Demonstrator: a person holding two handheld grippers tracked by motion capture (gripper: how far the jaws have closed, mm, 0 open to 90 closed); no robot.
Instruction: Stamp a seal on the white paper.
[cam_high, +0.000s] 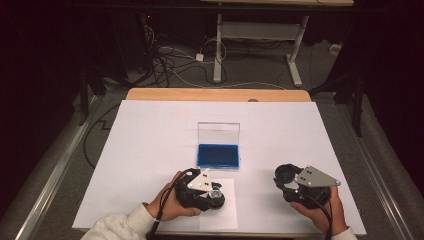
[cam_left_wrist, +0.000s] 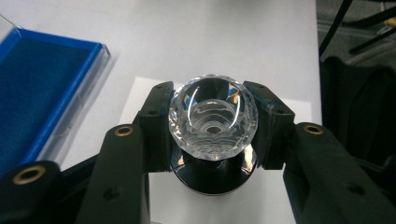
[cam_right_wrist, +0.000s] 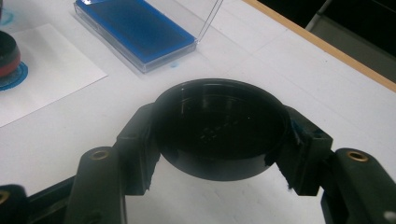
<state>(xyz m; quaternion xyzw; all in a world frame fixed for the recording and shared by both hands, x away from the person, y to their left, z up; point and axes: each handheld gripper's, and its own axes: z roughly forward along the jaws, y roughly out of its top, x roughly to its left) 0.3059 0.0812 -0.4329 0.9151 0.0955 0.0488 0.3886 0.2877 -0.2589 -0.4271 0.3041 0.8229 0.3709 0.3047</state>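
Note:
My left gripper (cam_left_wrist: 212, 128) is shut on a clear faceted crystal knob (cam_left_wrist: 212, 112) that sits on a round black base (cam_left_wrist: 215, 179). In the high view this gripper (cam_high: 212, 192) holds the knobbed piece (cam_high: 216, 192) over a white paper sheet (cam_high: 225, 212) near the front edge. My right gripper (cam_right_wrist: 219, 135) is shut on a round black cap (cam_right_wrist: 219, 126), hollow side up, just above the table. From above, the right gripper (cam_high: 286, 176) and the cap (cam_high: 285, 173) are at the front right. A blue ink pad (cam_high: 218, 155) lies in an open clear case at the middle.
The case's clear lid (cam_high: 218, 131) stands upright behind the pad. A white board (cam_high: 150, 140) covers the wooden table (cam_high: 215, 94). At the left edge of the right gripper view a dark round thing with a red band (cam_right_wrist: 7, 56) rests on a blue mark.

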